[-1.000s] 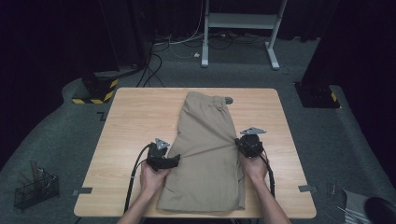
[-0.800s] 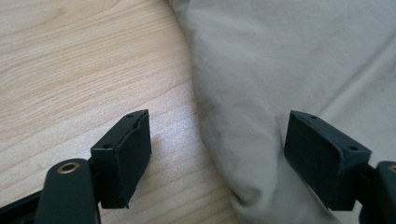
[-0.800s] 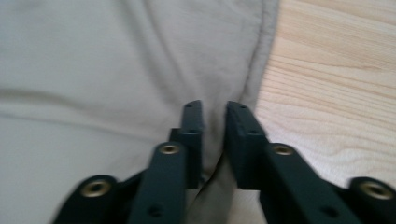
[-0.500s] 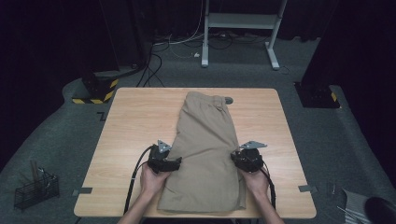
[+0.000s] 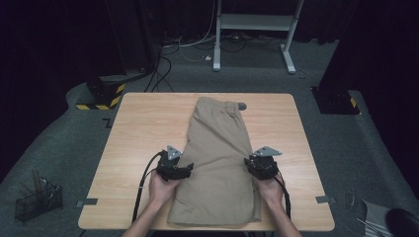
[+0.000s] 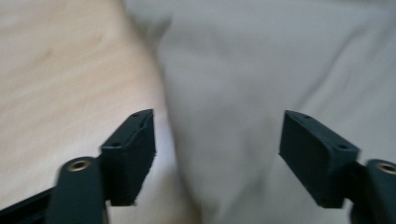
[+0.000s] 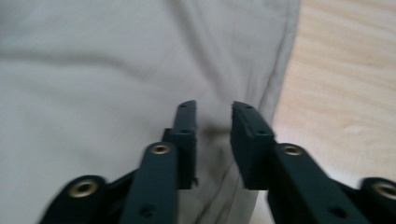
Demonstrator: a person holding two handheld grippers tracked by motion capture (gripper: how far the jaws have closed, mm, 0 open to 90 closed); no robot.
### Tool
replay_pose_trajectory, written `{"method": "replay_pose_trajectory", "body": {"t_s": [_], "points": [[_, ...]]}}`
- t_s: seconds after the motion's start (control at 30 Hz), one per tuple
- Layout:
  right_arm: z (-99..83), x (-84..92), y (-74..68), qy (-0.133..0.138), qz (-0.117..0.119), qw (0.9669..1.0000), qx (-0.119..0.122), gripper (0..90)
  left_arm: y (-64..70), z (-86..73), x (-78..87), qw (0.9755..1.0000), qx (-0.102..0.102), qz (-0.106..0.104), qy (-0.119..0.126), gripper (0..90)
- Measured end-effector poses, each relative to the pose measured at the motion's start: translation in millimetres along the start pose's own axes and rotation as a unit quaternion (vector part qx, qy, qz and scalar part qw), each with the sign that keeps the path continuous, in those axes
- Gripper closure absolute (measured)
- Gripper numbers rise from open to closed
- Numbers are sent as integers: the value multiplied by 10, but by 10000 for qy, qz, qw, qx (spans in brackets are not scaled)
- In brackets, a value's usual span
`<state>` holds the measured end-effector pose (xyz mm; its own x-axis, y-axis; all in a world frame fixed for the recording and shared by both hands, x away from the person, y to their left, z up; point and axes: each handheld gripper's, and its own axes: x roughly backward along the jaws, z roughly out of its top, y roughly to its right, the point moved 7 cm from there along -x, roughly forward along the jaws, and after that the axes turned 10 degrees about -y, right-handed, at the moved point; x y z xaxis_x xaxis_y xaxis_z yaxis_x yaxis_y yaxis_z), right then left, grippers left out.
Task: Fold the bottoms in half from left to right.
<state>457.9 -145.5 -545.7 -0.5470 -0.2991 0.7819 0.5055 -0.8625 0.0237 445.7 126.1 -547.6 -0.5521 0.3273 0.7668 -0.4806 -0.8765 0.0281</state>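
So in the high view, the khaki trousers (image 5: pixel 217 163) are seen laid lengthwise down the middle of the wooden surface (image 5: pixel 143 128), folded into one long strip, waistband at the far end. The left hand-held gripper (image 5: pixel 185 169) is parked at the left edge of the cloth, the right hand-held gripper (image 5: pixel 249 165) at the right edge, both around mid-length.

In the left gripper view, the jaws are spread wide over the fabric edge (image 6: pixel 177 116), having just been narrowed a little; nothing is pinched yet.

In the right gripper view, the jaws have just been opening and a narrow gap is left over the side seam (image 7: pixel 275 84); no cloth is gripped.

Looks like the lengthwise fold is done, with the crosswise fold probably still to go.
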Motion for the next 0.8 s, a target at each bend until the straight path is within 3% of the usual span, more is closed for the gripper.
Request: {"method": "replay_pose_trajectory", "body": {"t_s": [0.1,0.17,0.2,0.3,0.37,0.47,0.57,0.7,0.73,0.8], "points": [[66,-169,49,-221,30,9996,-178,689,-45,66,-141,9998,58,56,-170,347],[49,-269,61,-410,4,9991,-82,744,-65,18,-225,9991,-7,152,-399,355],[47,-270,66,-378,-63,9993,-23,764,-71,-23,-254,9988,-22,188,-462,355],[6,-231,130,-398,-243,9989,72,793,-100,-92,-211,9993,74,173,-320,360],[-35,-206,196,-428,-320,9986,-10,761,-103,-120,-187,9993,69,162,-333,355],[-84,-135,252,-405,-231,9988,-145,713,-109,-146,-153,9990,6,247,-365,345],[-114,14,189,-137,-34,9997,-188,623,-65,-178,-79,9994,-28,178,-293,320],[-179,215,-14,152,299,9993,-186,526,39,-257,42,9996,-165,85,-202,304],[-229,228,-92,61,379,9992,-92,513,50,-274,54,9996,-194,78,-214,302],[-316,200,-151,-157,260,9995,73,526,69,-325,60,9992,-271,112,-272,302]]}}
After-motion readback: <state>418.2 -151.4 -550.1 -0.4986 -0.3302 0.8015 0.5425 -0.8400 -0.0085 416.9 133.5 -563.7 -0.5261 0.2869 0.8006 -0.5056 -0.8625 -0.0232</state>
